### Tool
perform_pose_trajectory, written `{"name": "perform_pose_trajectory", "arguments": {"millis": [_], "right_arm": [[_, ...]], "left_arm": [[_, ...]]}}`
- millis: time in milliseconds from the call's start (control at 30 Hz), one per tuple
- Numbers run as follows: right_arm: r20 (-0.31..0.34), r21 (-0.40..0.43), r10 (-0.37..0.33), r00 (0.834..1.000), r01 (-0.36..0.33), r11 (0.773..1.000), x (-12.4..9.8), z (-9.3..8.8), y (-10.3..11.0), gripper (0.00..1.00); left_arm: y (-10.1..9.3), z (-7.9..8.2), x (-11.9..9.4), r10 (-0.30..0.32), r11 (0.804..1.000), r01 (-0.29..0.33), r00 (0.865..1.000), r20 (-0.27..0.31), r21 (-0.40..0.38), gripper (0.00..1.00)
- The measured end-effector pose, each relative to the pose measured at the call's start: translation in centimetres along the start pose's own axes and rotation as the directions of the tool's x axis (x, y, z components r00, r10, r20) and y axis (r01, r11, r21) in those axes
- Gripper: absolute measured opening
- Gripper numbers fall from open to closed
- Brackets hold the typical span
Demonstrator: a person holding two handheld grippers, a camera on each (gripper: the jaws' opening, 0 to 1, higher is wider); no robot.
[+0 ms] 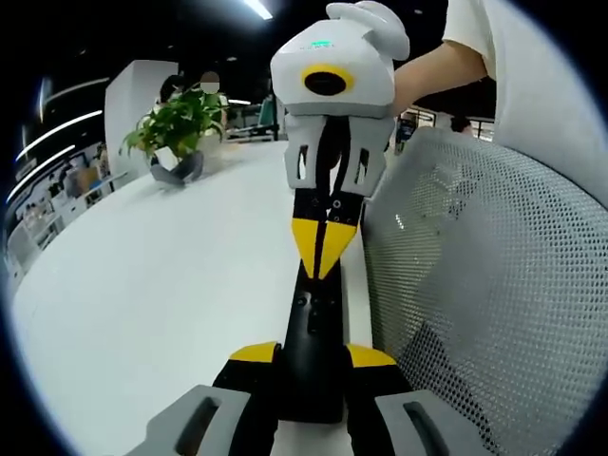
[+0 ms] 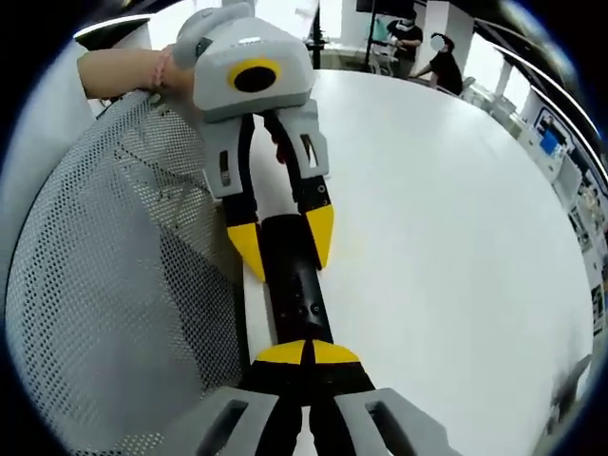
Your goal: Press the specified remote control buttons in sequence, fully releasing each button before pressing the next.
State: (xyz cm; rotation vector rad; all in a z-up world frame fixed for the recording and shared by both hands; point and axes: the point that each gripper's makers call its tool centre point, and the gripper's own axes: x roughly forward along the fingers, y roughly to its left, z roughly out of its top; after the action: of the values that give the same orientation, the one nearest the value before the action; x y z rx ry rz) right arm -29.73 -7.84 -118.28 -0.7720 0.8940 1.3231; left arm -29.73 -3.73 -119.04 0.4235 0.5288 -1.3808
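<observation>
Left gripper: pinching near end of black remote | Right gripper: jaws pressed together, tips on remote's far end | Remote on white surface beside mesh chair

left hand-held gripper gripping black remote, white table

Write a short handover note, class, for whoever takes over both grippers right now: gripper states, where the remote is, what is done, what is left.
Left gripper: jaws clamp one end of the black remote control.
Right gripper: jaws together, tips on the remote's other end, apparently pressing.
Remote lies at the white table edge, beside a mesh chair back.
Done: cannot tell which buttons.
Left: release fully, continue the sequence.
</observation>
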Motion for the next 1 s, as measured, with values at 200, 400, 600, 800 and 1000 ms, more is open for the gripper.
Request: {"name": "perform_pose_trajectory", "arguments": {"millis": [200,400,600,800,1000], "right_arm": [[0.023,-0.012,-0.032,0.999,0.033,0.999,-0.04,-0.05,0.13,0.0],[0.024,-0.017,-0.046,0.999,0.046,0.999,0.02,-0.02,-0.11,0.0],[0.032,-0.033,-0.053,0.998,0.054,0.998,0.01,-0.2,-0.1,0.0],[0.033,-0.089,-0.02,0.999,0.023,0.996,-0.1,-0.19,0.0,0.0],[0.048,-0.028,0.02,0.999,-0.019,0.999,-0.41,-0.61,0.08,0.0]], "left_arm": [[-0.03,0.05,0.03,0.002,1.0,-0.002,1.0,-0.007,0.007,0.25],[0.08,-0.02,0.02,0.002,1.0,-0.002,1.0,-0.004,0.001,0.25],[0.13,0.03,0.14,-0.002,1.0,0.002,1.0,-0.006,0.001,0.25],[0.17,-0.02,0.1,-0.008,1.0,0.008,1.0,-0.005,-0.002,0.25],[0.06,0.03,0.08,-0.007,1.0,0.007,1.0,0.001,0.004,0.25]]}}
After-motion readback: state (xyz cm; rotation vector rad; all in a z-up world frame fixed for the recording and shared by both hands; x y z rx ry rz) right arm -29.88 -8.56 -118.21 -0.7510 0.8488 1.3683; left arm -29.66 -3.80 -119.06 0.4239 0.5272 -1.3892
